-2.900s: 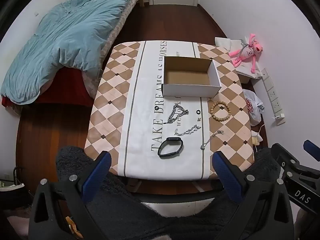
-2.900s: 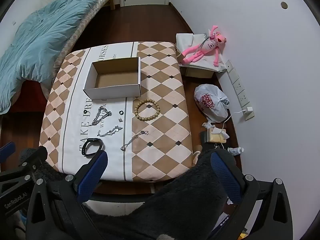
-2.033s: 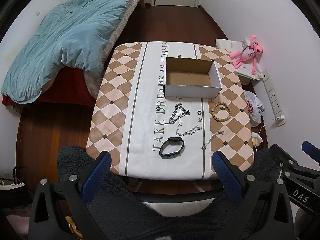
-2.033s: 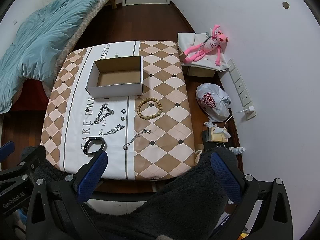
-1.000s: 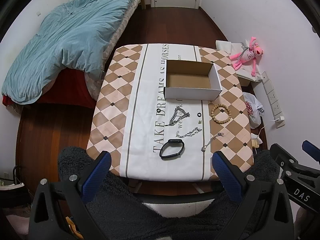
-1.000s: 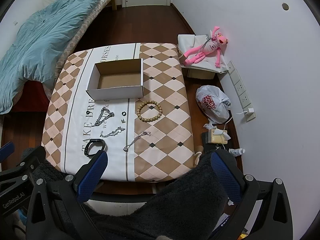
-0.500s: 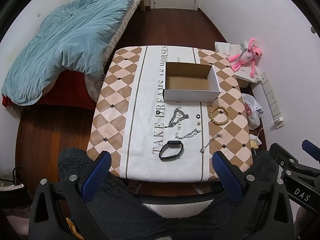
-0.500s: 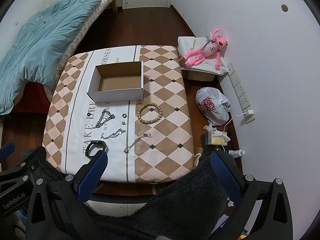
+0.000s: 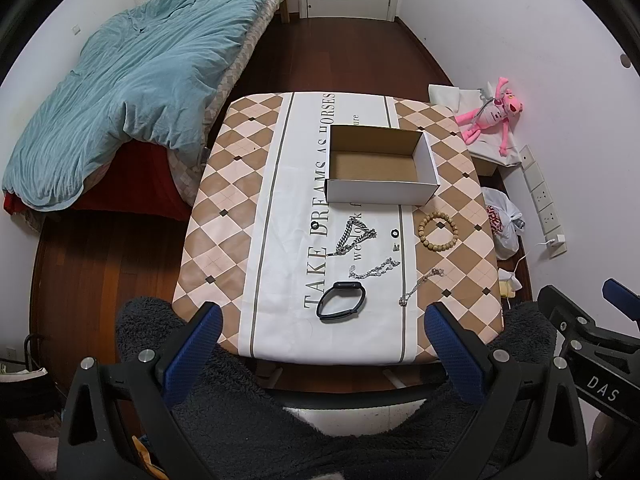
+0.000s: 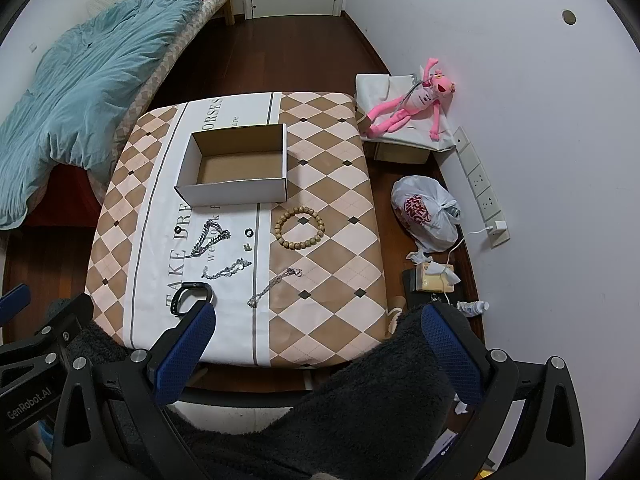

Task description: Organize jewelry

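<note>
My left hand-held gripper [image 9: 320, 344] and right hand-held gripper [image 10: 316, 340] hang spread wide, holding nothing, above the counter [image 9: 224, 240]; the box [image 9: 380, 194] sits empty.

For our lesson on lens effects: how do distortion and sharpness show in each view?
Left wrist view: fisheye bows the table edges, dark vignette in the corners, box and wooden bracelet sharp. Right wrist view: same bowing, even light, thin chain small but unblurred.
</note>
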A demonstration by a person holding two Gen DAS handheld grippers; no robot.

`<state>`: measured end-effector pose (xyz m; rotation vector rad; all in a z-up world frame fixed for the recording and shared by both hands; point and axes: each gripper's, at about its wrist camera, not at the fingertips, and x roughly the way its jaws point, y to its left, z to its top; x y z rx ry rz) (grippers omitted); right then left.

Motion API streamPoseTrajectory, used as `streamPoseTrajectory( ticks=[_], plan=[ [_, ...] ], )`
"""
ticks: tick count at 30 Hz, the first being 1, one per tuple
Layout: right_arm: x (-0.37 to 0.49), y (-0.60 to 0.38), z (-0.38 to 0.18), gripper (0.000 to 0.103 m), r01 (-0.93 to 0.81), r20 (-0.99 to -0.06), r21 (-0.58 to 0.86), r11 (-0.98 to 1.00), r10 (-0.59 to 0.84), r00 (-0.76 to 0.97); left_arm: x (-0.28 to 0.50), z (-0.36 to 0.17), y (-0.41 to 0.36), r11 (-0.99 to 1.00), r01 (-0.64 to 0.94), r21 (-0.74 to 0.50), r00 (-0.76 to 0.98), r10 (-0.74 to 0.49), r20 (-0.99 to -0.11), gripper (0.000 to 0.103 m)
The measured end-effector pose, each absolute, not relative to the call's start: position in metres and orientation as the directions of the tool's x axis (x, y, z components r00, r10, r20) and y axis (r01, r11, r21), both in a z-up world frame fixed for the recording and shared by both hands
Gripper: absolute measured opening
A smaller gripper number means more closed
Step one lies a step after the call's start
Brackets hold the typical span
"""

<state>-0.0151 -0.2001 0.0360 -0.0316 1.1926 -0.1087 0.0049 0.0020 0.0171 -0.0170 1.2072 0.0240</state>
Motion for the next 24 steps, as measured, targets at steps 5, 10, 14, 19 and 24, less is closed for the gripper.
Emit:
streamPoseTrajectory(
  ticks=[5,10,14,19,24],
  plan=[
    [-0.015,-0.199,0.036,0.103,0.068,-0.925,-0.084,0.994,-0.103,0.367,0.005,0.019,0.001,1.000,-0.026,-0.003,0.356,0.006,-0.934,0.103],
    [-0.015,-0.201,0.034,0.103,0.070,-0.926,-0.080,0.994,-0.101,0.365,0.009,0.024,-0.004,1.000,-0.025,-0.002,0.356,0.007,-0.934,0.103],
    [-0.007,-0.202,0.029,0.103,0.082,-0.930,-0.078,0.994,-0.102,0.354,0.008,0.019,-0.003,1.000,-0.030,0.005,0.359,0.016,-0.933,0.103],
    [0.013,-0.214,0.004,0.103,0.123,-0.937,-0.071,0.990,-0.109,0.332,0.026,0.006,0.000,0.997,-0.052,0.050,0.352,0.065,-0.934,0.103],
    [0.035,-0.222,-0.045,0.103,0.144,-0.950,-0.069,0.987,-0.109,0.293,0.052,-0.023,0.000,0.995,-0.046,0.085,0.304,0.095,-0.948,0.103]
  ],
)
